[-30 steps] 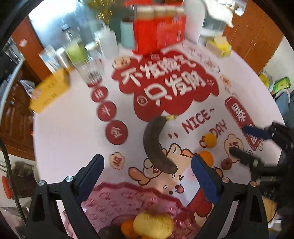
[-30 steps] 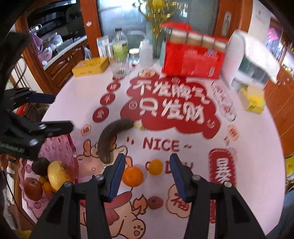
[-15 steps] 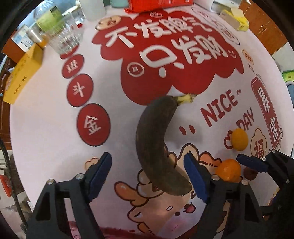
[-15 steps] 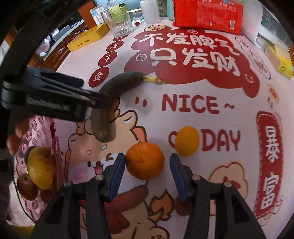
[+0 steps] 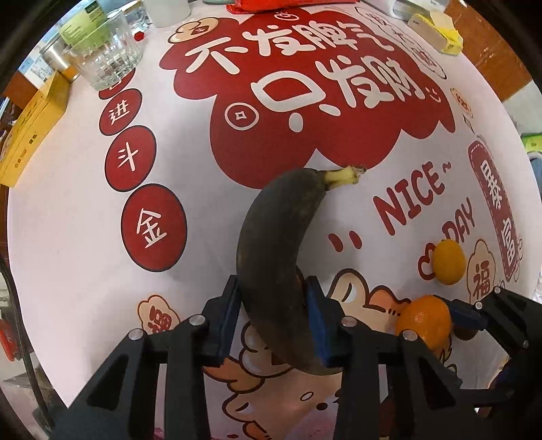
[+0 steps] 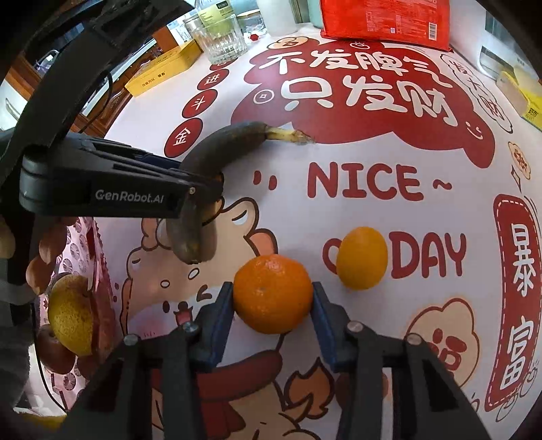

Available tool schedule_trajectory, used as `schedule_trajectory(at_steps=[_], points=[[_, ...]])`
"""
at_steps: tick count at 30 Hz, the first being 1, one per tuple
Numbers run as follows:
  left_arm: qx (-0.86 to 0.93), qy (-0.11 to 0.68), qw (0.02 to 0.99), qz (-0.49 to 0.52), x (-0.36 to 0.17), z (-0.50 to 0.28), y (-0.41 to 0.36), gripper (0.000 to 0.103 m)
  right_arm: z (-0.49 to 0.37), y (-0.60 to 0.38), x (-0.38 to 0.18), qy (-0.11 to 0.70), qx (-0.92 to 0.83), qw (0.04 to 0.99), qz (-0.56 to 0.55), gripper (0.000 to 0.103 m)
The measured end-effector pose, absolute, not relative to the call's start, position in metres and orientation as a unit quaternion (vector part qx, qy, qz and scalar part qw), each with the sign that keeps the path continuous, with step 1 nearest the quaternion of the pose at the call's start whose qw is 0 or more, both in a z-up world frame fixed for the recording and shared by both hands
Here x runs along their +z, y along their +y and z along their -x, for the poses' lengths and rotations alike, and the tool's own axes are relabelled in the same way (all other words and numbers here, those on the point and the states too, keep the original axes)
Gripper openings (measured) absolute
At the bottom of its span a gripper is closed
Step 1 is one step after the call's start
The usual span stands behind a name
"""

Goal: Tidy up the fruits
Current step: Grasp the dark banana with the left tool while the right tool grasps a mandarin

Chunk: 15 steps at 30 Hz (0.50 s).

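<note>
A blackened banana (image 5: 271, 243) lies curved on the printed tablecloth (image 5: 67, 237). My left gripper (image 5: 273, 309) points straight down over its lower half. Its jaws are closing, and both blue pads (image 5: 230, 314) touch the banana's sides. In the right wrist view an orange (image 6: 272, 292) sits between the blue pads (image 6: 216, 314) of my right gripper (image 6: 272, 306). Those jaws are closing too, and the pads touch the orange on both sides. A smaller yellow-orange fruit (image 6: 360, 259) lies free just right of it.
A pink patterned tray (image 6: 86, 257) at the left holds a yellow fruit (image 6: 69, 314) and an apple (image 6: 54, 350). At the table's far side stand a ribbed glass (image 5: 105, 57), a yellow box (image 5: 30, 128) and a red package (image 6: 386, 20).
Both grippers came down close to the table. The left jaws closed from wide apart onto the banana. The right jaws narrowed onto the orange.
</note>
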<state>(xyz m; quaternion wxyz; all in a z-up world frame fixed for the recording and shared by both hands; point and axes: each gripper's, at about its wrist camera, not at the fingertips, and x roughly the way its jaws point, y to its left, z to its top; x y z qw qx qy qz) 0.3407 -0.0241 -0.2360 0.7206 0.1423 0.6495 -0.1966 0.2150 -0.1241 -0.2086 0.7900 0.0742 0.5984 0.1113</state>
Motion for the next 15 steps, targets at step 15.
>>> schedule_trajectory(at_steps=[15], points=[[-0.214, 0.614, 0.750, -0.126, -0.189, -0.316, -0.016, 0.030, -0.191, -0.128, -0.180, 0.574, 0.106, 0.808, -0.077, 0.042]])
